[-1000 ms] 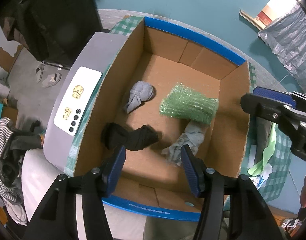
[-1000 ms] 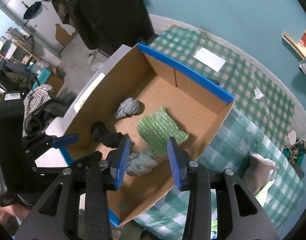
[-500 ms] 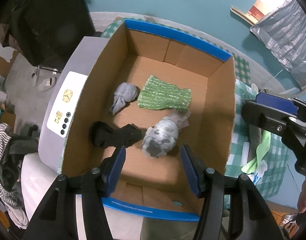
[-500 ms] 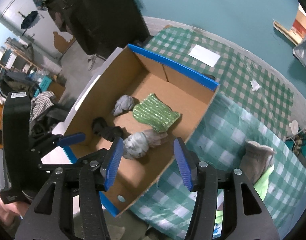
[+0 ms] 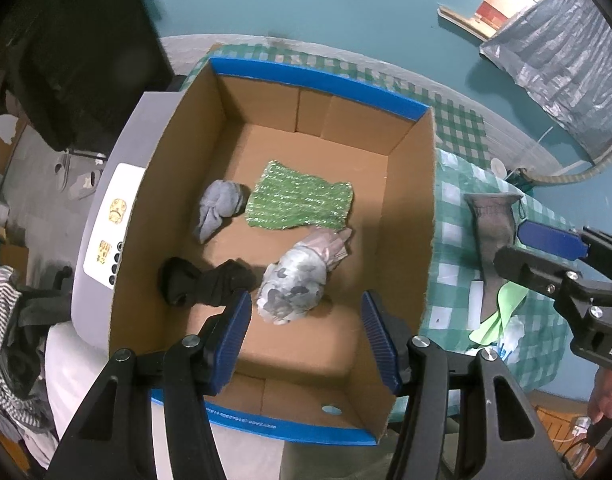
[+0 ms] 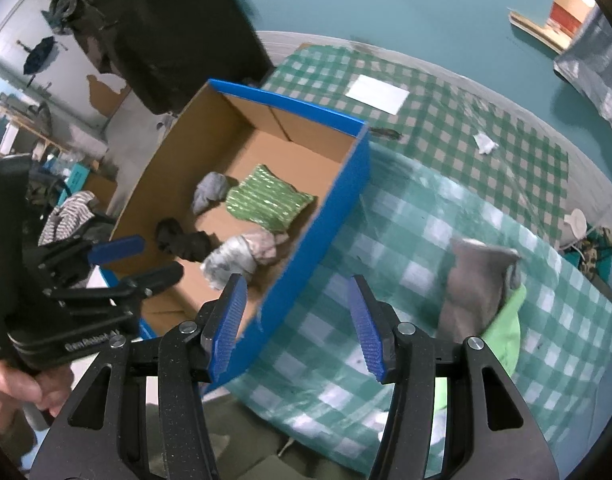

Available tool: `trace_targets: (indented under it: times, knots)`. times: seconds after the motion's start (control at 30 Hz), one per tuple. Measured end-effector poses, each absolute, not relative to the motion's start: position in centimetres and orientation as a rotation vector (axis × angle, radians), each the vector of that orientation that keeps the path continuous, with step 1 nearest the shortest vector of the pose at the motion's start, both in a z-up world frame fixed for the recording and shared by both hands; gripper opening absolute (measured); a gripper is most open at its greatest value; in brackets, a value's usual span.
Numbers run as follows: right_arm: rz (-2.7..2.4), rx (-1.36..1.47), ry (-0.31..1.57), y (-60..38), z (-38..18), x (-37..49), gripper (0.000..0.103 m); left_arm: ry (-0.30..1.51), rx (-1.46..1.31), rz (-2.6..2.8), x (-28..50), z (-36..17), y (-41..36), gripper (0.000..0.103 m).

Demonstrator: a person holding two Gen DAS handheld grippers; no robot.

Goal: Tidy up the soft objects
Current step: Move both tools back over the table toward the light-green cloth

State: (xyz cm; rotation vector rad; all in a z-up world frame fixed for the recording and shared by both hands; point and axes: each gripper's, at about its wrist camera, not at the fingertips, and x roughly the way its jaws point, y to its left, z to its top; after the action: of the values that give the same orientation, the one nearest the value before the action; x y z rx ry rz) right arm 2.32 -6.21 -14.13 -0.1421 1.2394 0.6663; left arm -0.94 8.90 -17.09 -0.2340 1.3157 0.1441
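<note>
A cardboard box with blue rims holds a green knitted cloth, a grey knotted sock, a black sock bundle and a pale grey-patterned bundle. My left gripper is open and empty above the box's near end. My right gripper is open and empty over the box's blue right wall and the checked tablecloth. A grey-brown sock stands on a light green cloth to the right; it also shows in the left wrist view.
A grey appliance with a white label sits left of the box. A white paper and small scraps lie on the far tablecloth. Striped clothing is piled at the left. The right gripper's body is at the right.
The green cloth went from upright to lying flat in the box, and the pale bundle rolled beside the black one. My right gripper opened wider and swung right over the tablecloth.
</note>
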Motion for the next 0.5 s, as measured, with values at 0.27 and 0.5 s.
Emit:
trace_targets:
  times: [0.27, 0.5]
  knots:
    - [0.607, -0.097, 1.249, -9.6, -14.3, 2.5, 0.054, 1.316, -0.208, 0.11, -0.4, -16.8, 7.2, 0.058]
    - [0.551, -0.07, 1.26, -12.8, -14.9, 2.3, 0.054, 1.317, -0.177, 0.072, 0.0, -16.5, 5.2, 0.059]
